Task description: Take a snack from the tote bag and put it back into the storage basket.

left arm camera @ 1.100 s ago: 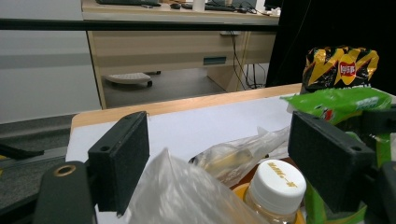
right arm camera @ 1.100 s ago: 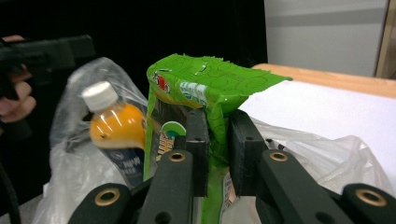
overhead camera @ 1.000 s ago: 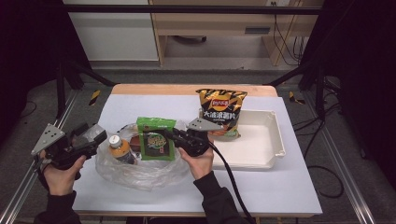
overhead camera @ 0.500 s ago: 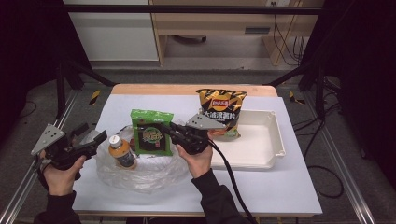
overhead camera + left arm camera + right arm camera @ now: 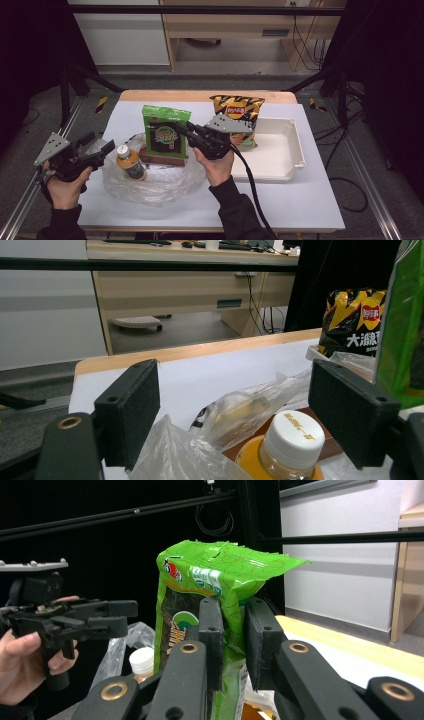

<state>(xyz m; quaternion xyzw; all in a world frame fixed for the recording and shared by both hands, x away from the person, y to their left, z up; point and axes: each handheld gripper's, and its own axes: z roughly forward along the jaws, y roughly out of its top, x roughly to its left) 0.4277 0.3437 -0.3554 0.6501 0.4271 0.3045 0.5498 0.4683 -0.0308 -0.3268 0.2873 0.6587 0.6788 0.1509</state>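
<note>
The green snack bag (image 5: 166, 131) is held upright above the clear plastic bag (image 5: 150, 177), pinched at its right edge by the right gripper (image 5: 181, 131); in the right gripper view the jaws are seen closed narrow on the green film (image 5: 227, 630). From the table centre it sits at roughly 10 o'clock — lifted clear of the plastic, as far as can be judged.

The left gripper (image 5: 95, 150) is seen at 9 o'clock with its jaws spread wide, holding nothing, at the plastic bag's left edge. The orange bottle (image 5: 130, 162) lies partly within the plastic, and a brown flat item (image 5: 162, 158) is seen under the green bag.

Judged progress: unpacking is under way. The chip bag (image 5: 237, 117) already stands at the white tray (image 5: 280, 150); the green bag is yet to be set down, the bottle and brown item remain.

Unclear — whether the bottle is touched by the left jaws; the brown item's identity; the green bag's lower edge, cut off in the right gripper view.
</note>
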